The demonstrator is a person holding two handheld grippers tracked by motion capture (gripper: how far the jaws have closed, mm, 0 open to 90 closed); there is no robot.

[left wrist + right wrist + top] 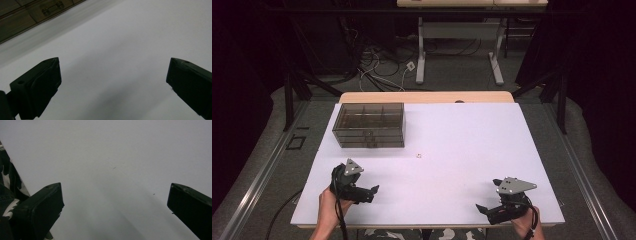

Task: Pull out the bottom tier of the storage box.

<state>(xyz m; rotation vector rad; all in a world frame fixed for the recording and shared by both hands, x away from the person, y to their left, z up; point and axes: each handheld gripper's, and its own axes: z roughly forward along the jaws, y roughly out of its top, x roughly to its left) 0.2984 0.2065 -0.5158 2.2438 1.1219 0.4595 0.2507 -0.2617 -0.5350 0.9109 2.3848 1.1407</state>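
Observation:
A smoky transparent drawer box (pixel 369 125) stands at the back left of the white table (pixel 462 140); its drawer fronts with small handles (pixel 51 7) show at the top left of the left gripper view. A tiny white object (pixel 419 156) lies on the table in front of the box, to its right. My left gripper (pixel 374 191) rests near the front left, pointing right, jaws wide apart over bare table (pixel 113 72). My right gripper (pixel 480 208) sits at the front right, pointing left, also open with nothing between its jaws (pixel 115 195).
The table's front edge runs just below both hands; camouflage-patterned clothing (pixel 7 185) shows past that edge. Beyond the table's far edge are a second desk's legs (pixel 422 55) and loose cables (pixel 377 70) on the floor. Dark curtains flank both sides.

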